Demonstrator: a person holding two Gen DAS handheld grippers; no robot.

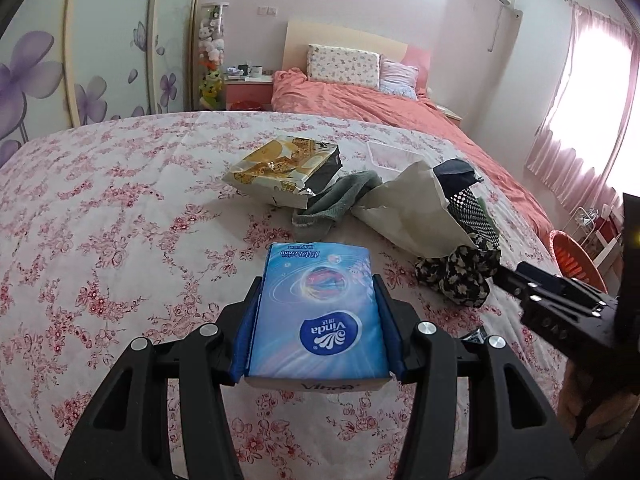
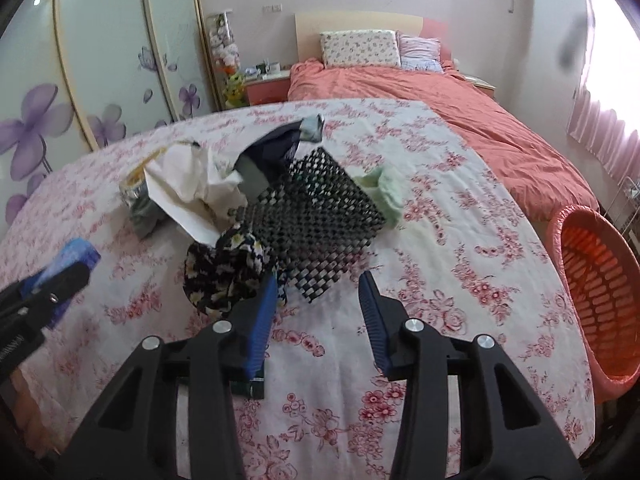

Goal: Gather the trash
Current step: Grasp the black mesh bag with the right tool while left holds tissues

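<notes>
The big bed (image 2: 460,272) has a flowery pink sheet; an orange basket (image 2: 596,292) sits beside it; a pile of clothes and wrappers (image 2: 280,208) lies on the sheet; the left gripper (image 1: 318,320) squeezes a blue tissue pack (image 1: 320,308); the right gripper (image 2: 318,312) is spread apart, holding nothing.

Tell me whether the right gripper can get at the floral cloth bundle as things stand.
Probably yes. The right gripper is open and empty, and the floral cloth bundle lies just ahead beside its left finger, uncovered on the bedspread. The black woven mat sits close behind.
</notes>
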